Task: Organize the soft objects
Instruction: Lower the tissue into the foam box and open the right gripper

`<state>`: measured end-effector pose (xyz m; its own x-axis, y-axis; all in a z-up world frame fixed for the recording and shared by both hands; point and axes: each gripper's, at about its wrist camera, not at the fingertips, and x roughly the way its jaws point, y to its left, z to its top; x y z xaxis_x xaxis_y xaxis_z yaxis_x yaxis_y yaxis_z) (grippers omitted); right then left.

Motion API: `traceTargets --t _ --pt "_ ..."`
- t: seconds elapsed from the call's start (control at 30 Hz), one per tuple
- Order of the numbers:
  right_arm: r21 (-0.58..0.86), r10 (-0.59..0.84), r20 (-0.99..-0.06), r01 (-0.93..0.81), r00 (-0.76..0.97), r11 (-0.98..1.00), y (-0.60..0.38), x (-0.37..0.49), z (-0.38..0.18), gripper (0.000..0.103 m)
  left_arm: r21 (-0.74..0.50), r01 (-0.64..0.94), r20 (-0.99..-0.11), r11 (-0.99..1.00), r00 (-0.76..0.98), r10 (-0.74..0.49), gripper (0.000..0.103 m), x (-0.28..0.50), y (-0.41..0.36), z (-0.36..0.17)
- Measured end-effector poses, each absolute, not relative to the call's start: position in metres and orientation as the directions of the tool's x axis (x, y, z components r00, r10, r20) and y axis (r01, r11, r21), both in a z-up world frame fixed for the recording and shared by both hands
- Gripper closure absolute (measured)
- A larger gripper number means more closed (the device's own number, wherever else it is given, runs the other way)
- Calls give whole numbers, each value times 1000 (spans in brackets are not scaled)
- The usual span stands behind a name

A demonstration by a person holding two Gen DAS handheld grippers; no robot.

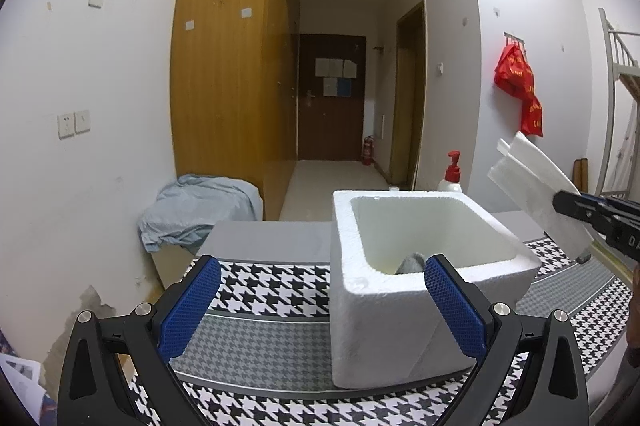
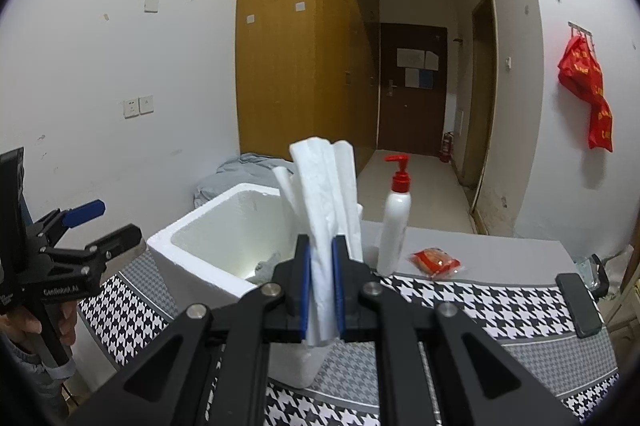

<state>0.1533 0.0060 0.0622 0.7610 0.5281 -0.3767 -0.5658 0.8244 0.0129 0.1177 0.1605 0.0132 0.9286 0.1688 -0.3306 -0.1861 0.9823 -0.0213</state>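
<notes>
Here, my right gripper (image 2: 320, 266) clamped on a folded white tissue (image 2: 326, 194), raised beside the foam box (image 1: 400, 290), my left gripper (image 1: 322, 290) wide apart, holding nothing.

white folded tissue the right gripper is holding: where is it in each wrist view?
Left wrist: folded white tissue at the right edge, tilted, pinched in the right gripper, right of the foam box.
Right wrist: centre, upright between the right gripper's blue pads, in front of the foam box.
Shared landmark: red-pump white bottle behind the box.
</notes>
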Motion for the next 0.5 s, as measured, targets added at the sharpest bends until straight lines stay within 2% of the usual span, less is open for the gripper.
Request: traceTargets --t 0.5 --pt "48 582 -397 -617 710 786 43 165 64 89 -34 -166 -343 986 928 144 1 101 168 7"
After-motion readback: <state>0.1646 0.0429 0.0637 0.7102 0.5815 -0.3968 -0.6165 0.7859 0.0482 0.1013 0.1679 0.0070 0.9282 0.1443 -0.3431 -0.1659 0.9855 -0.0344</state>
